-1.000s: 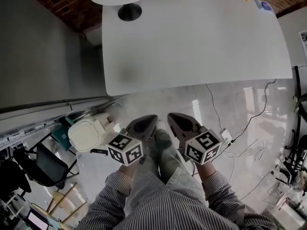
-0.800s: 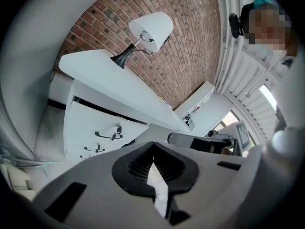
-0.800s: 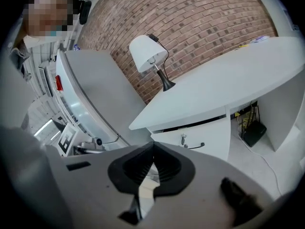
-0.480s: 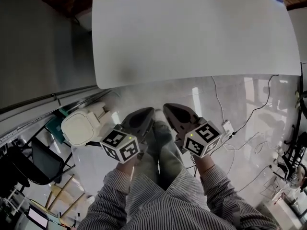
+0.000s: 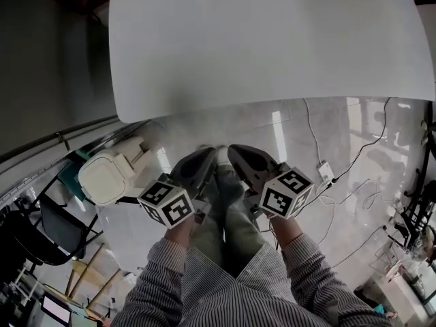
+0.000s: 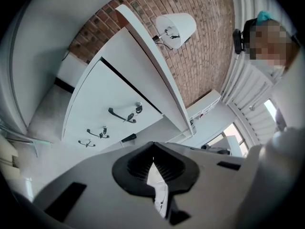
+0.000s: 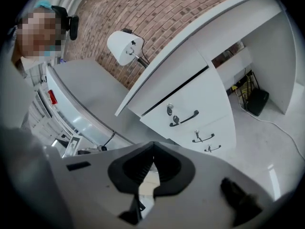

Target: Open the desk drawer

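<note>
Room and surface:
- Smooth white desk surface (image 5: pixel 272 39) across upper head view.
- Below it, glossy pale tiled floor (image 5: pixel 327 135).
- Behind the desk in both gripper views, red brick wall (image 7: pixel 157 13) and a white shaded desk lamp (image 7: pixel 125 46).

Grippers:
- Left gripper (image 5: pixel 210 155) and right gripper (image 5: pixel 235 154) side by side, low over the floor, short of the surface edge.
- Left black ribbed fingers (image 6: pixel 136 163) closed tip to tip, nothing between.
- Right black fingers (image 7: pixel 128 168) likewise closed and empty.

Task's thing:
- White top desk drawer (image 6: pixel 114 99), uppermost of a stack of three, under the surface; hidden beneath it in head view.
- Carries a curved black handle (image 6: pixel 121 116) with a small lock (image 6: pixel 138 108) beside it.
- Front flush with the two below.
- Lies ahead of and above both sets of fingers, well apart, untouched; seen upper left from left gripper, upper right from right.

Around:
- White lidded plastic bin (image 5: pixel 105 179) left of left gripper.
- Black chair (image 5: pixel 48 230) further left.
- White power strip (image 5: pixel 325 172) and loose cables (image 5: pixel 361 169) on floor at right.
- Only open floor between fingers and drawer.
</note>
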A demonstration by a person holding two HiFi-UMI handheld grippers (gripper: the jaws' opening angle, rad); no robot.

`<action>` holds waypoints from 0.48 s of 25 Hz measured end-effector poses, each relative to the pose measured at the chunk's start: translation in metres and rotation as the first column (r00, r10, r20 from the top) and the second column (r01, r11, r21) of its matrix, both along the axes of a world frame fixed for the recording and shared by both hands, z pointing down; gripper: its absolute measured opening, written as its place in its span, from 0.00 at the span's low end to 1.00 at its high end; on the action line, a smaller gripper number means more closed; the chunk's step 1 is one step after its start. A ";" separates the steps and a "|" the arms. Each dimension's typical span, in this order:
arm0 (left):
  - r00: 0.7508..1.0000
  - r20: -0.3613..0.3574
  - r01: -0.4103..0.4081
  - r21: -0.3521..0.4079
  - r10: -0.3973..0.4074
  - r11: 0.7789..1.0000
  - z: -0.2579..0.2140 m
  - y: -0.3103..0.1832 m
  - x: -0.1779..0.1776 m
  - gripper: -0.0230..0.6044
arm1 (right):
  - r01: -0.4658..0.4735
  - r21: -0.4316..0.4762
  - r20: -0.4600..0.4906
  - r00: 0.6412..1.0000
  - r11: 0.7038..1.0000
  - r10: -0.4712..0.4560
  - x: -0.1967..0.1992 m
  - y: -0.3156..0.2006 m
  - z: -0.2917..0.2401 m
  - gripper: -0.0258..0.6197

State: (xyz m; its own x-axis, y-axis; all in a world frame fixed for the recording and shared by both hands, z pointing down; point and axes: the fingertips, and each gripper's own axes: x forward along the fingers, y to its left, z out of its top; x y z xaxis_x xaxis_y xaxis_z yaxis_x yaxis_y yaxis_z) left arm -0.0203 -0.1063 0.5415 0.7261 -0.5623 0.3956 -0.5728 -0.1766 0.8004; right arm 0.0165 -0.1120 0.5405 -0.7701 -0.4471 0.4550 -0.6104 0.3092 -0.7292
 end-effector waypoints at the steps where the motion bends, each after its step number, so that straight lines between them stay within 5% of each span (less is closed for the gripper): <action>1: 1.000 -0.009 0.010 0.005 -0.010 1.000 0.003 -0.002 0.000 0.06 | -0.007 -0.012 0.009 1.000 1.000 0.007 -0.001 0.001 0.005 0.06; 12: 0.987 -0.103 0.121 0.013 -0.119 0.993 0.046 -0.027 -0.012 0.06 | -0.121 -0.099 0.048 0.991 0.988 0.126 0.007 -0.007 0.060 0.07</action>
State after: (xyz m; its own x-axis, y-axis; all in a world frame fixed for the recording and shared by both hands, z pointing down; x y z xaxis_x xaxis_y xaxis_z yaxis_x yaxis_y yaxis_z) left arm -0.0324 -0.1328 0.5878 0.6888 -0.6548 0.3113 -0.5063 -0.1271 0.8529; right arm 0.0236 -0.1188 0.6002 -0.7363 -0.4964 0.4599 -0.5987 0.1611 -0.7846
